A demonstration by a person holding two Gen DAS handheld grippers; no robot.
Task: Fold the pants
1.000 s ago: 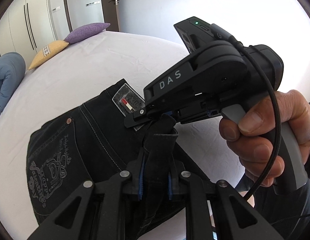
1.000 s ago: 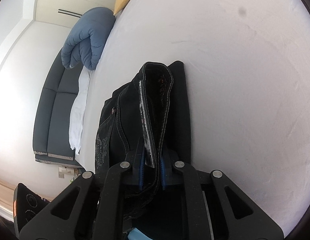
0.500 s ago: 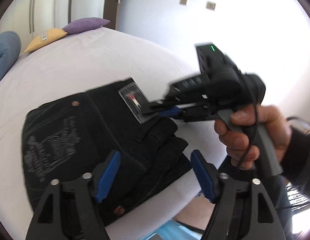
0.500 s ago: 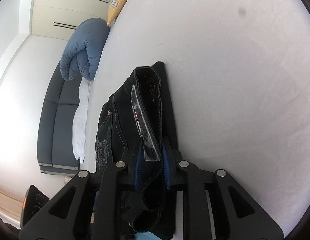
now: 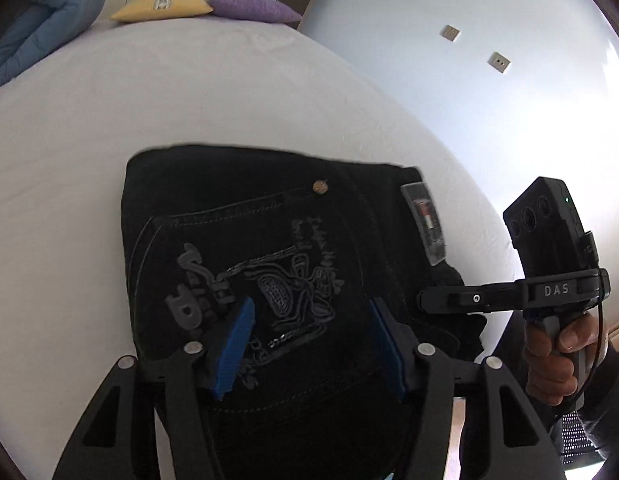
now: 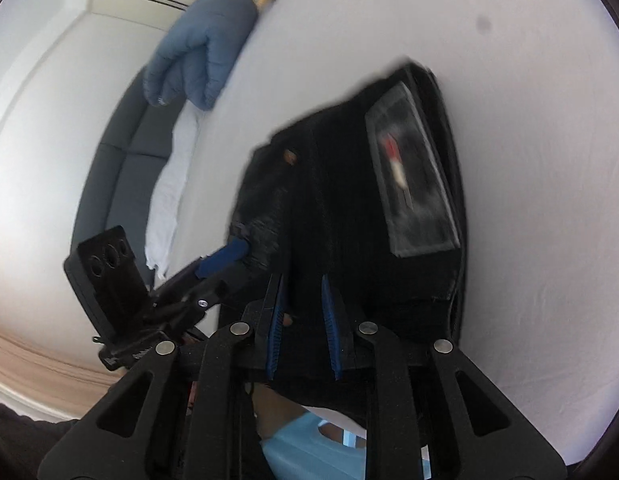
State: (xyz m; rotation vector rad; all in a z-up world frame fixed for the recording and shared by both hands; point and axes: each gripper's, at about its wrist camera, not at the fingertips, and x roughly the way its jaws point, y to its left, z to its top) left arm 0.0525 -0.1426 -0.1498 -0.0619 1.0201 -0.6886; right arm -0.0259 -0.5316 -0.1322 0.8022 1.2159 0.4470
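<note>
Black folded pants (image 5: 269, 220) lie flat on the white bed, the embroidered back pocket (image 5: 277, 280) up and a clear label patch (image 5: 423, 220) at the waistband. My left gripper (image 5: 311, 312) hovers over that pocket. Its blue pads stand well apart and are closing, with no cloth pinched between them. In the right wrist view the pants (image 6: 341, 200) fill the middle. My right gripper (image 6: 300, 284) is closing on the near waistband edge, with dark cloth between its narrow pads. In the left wrist view the right gripper (image 5: 425, 300) comes in from the right.
The white sheet (image 5: 109, 120) stretches far beyond the pants. Yellow (image 5: 161, 6) and purple (image 5: 249, 8) pillows and a blue duvet (image 5: 41, 20) lie at the head end. A grey sofa (image 6: 109, 176) stands beside the bed. A hand (image 5: 557, 364) grips the right tool.
My left gripper let go of the cloth, opened wide and swung over the back pocket. The pants went from held up to lying flat. The right gripper kept its hold on the waistband.
</note>
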